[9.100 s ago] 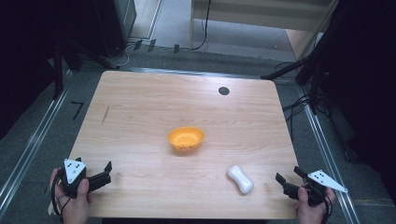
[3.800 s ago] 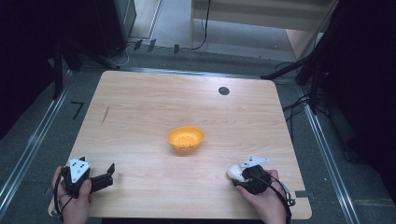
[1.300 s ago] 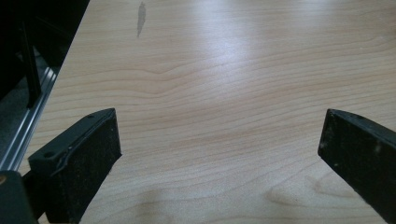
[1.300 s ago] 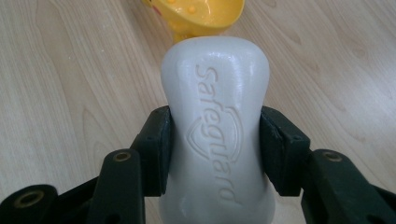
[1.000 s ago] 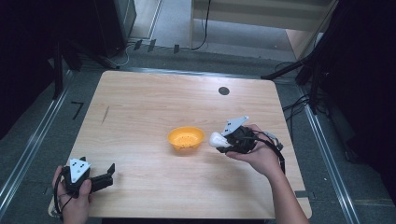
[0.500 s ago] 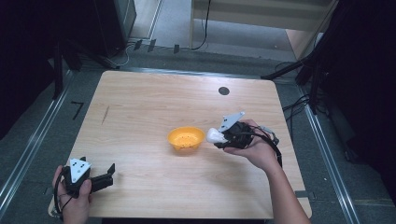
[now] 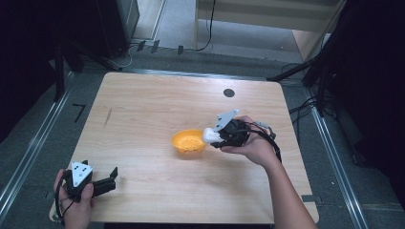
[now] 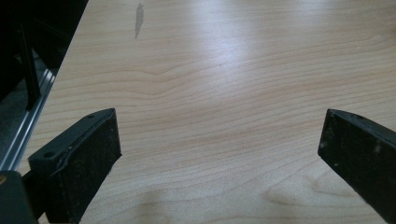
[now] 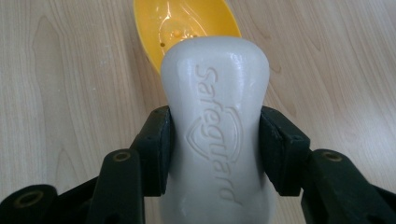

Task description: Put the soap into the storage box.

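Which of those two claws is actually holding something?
The right claw, beside the orange bowl: its jaws are clamped on a white soap bar. The left claw, at the table's near corner, is open with nothing between its jaws.

The table carries one yellow bowl and one white soap bar. Two grippers are present: the left gripper and the right gripper.

Orange bowl on wooden table

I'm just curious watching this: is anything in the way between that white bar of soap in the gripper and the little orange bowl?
Nothing visible. The right gripper is clamped on the white soap bar, beside the rim of the orange plastic bowl; between them shows bare wooden table.
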`<state>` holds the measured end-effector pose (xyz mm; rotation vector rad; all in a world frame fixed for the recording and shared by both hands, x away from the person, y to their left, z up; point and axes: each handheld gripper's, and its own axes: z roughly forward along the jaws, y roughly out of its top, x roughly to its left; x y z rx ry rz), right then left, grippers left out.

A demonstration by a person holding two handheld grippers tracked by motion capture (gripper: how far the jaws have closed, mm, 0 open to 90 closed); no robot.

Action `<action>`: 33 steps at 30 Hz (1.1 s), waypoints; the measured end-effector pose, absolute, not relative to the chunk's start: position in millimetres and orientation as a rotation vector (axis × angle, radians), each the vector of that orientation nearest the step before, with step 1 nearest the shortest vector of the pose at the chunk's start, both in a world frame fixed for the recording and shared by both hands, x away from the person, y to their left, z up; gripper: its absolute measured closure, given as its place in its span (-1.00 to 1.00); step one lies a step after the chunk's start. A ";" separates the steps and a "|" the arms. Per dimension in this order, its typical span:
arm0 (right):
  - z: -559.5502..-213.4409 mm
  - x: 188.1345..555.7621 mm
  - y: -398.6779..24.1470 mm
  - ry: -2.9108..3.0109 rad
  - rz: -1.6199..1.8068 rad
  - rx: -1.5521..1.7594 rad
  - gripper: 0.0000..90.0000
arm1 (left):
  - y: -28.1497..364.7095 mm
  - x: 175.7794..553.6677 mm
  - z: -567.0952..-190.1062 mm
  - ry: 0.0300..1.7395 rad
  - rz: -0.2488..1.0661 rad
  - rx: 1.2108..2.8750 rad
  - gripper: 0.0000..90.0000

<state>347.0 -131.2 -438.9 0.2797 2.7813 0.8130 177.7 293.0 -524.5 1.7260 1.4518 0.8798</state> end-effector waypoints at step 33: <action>-438.6 369.4 -66.4 2.892 0.720 0.047 0.12 | 293.0 177.6 -524.2 1.443 0.880 1.733 -1.00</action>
